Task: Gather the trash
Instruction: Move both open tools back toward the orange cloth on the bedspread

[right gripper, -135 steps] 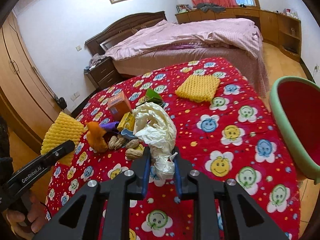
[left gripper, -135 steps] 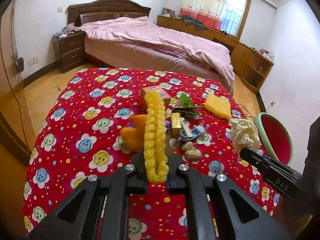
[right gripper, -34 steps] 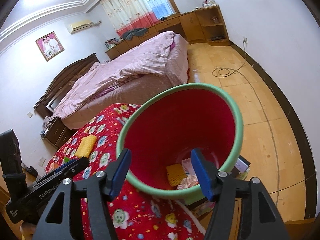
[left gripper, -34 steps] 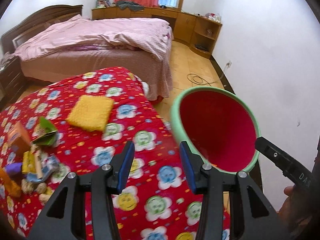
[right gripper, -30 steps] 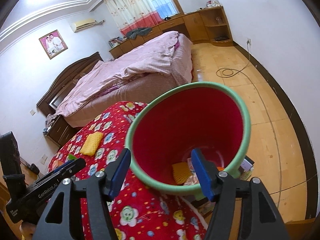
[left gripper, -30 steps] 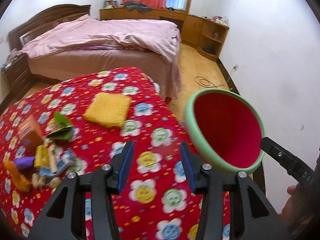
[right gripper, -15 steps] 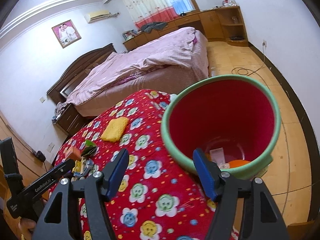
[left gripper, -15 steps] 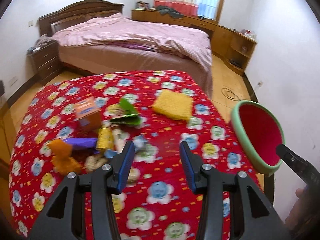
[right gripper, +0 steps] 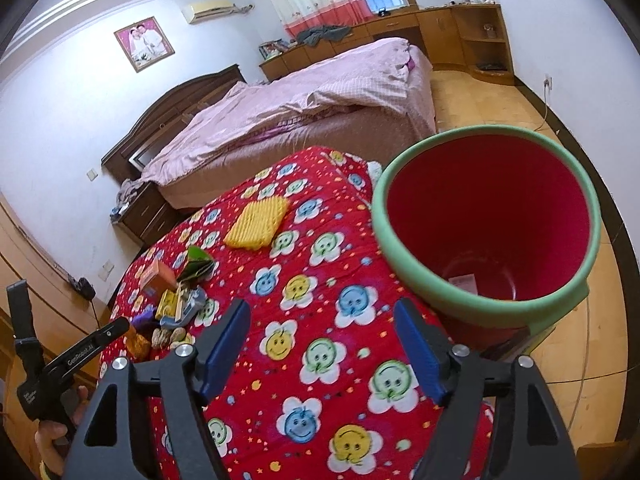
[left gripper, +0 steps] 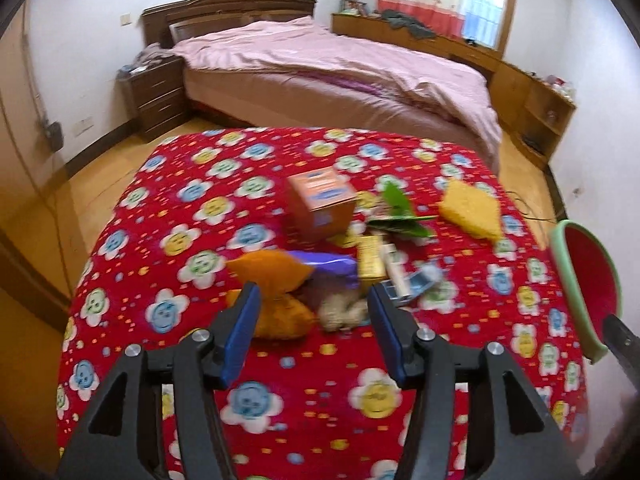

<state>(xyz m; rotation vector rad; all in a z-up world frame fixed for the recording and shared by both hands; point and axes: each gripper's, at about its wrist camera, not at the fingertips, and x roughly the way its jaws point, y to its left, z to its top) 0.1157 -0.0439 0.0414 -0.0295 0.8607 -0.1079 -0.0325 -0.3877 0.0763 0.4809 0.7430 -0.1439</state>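
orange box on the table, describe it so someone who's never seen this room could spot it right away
Start at the table's red smiley-flower cloth. Near its middle lies a pile of litter; the orange box stands at the pile's far edge, toward the bed. It is the only squared carton, with blue label patches, beside a green wrapper.

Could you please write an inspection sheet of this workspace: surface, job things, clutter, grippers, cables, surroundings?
Surface: red smiley-flower cloth covers the table.
Job's things: orange box, green wrapper, yellow foam pad, orange peel, purple wrapper, nuts; red bin with green rim beside the table, scraps inside.
Clutter: small yellow box, blue-grey packet.
Grippers: left gripper open, empty, facing the pile; right gripper open, empty, near the bin.
Cables: cord on the floor by a wall socket.
Surroundings: bed, nightstand, wooden cabinets.
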